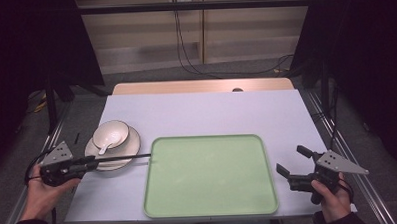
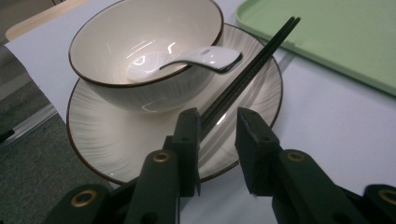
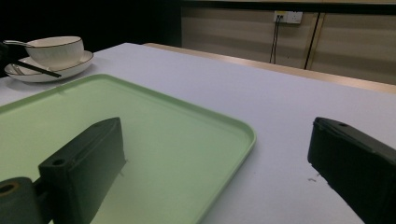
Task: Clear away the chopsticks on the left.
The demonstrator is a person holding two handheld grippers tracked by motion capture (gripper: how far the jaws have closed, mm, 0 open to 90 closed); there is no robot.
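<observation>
Two black chopsticks (image 2: 247, 70) lie side by side across the plate (image 2: 116, 144); their near ends are hidden between the left gripper (image 2: 217, 135) jaws, so whether both pads press on them is hard to make out. One jaw touches them, and a gap shows beside the other. Their long axis runs from that gripper over the plate's rim toward the tray (image 1: 209, 176), with the tips just short of the tray's edge. On the plate stands a bowl (image 2: 140, 51), and in the bowl rests a white spoon (image 2: 187, 58), its handle over the rim toward the chopsticks. The tray, right of the plate, holds nothing. Right of the tray, the right gripper (image 1: 292, 163) hovers over the worktop (image 1: 211, 111), released, jaws wide.
</observation>
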